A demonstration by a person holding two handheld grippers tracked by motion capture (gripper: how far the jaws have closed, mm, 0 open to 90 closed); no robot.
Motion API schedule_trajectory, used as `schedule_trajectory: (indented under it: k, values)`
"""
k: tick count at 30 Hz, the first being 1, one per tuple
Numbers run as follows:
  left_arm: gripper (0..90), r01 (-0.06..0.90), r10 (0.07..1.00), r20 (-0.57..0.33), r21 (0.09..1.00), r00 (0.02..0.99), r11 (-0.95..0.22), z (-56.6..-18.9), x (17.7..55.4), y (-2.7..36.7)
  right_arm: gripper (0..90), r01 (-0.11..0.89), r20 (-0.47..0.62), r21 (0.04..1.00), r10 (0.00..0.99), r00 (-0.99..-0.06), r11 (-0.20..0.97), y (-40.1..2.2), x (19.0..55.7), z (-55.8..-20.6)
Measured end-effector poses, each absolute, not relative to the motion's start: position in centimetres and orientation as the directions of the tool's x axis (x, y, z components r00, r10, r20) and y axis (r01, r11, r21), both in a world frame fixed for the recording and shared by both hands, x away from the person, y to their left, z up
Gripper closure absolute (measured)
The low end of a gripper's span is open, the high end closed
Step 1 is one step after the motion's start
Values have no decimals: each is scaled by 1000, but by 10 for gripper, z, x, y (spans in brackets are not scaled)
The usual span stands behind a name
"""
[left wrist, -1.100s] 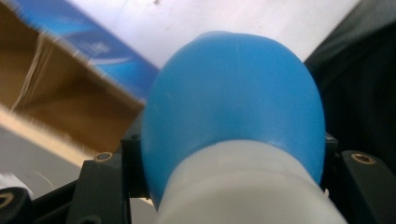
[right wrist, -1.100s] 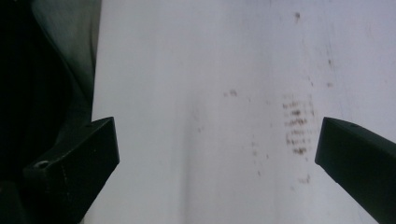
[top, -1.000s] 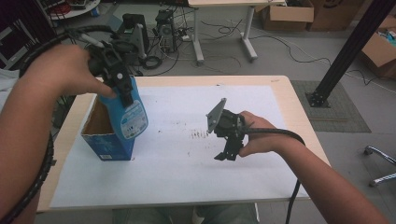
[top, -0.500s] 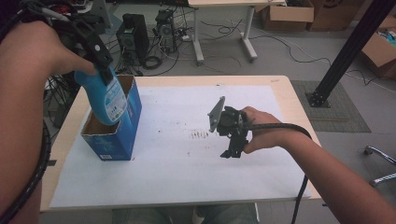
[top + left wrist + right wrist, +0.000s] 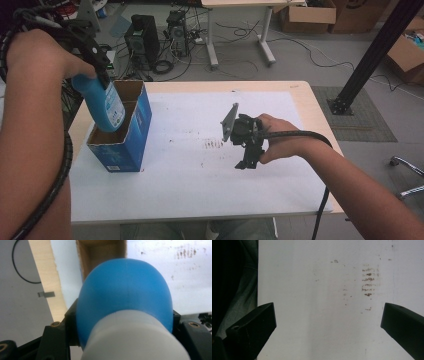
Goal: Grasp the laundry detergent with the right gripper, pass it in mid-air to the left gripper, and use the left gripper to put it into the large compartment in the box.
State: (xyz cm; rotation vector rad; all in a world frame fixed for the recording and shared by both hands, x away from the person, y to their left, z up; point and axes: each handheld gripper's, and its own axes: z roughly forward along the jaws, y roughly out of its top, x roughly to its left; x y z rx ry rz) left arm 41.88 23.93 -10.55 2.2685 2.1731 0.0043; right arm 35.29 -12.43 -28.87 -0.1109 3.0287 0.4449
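The left gripper [image 5: 97, 60] has its jaws pinching the bottle [image 5: 104, 104] near its white cap, holding it tilted, base down inside the open box [image 5: 125, 145] (at the counter's [image 5: 305, 100] left end). Right of the box, the right gripper [image 5: 247, 150] hovers, jaws spread, holding nothing.

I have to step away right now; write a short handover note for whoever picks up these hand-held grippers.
Left hand-held gripper: shut on the blue bottle near its white cap, holding it tilted over the open blue box, its base just inside the opening.
Right hand-held gripper: open, holding nothing, pointing down over the white mat.
Box stands at the mat's left edge.
Done: bottle picked up and brought to the box.
Left: probably lower the bottle fully into the box and release; it is not yet set down.
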Motion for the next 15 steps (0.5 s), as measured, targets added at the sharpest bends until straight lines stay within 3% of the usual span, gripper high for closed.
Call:
schedule_trajectory:
  k: [15]
  values:
    - [386, 1000, 1000, -7, -21, 14, -14, -165, 436, 256, 0, -87, -75, 245, -70, -995, 966, -130, 349, -292]
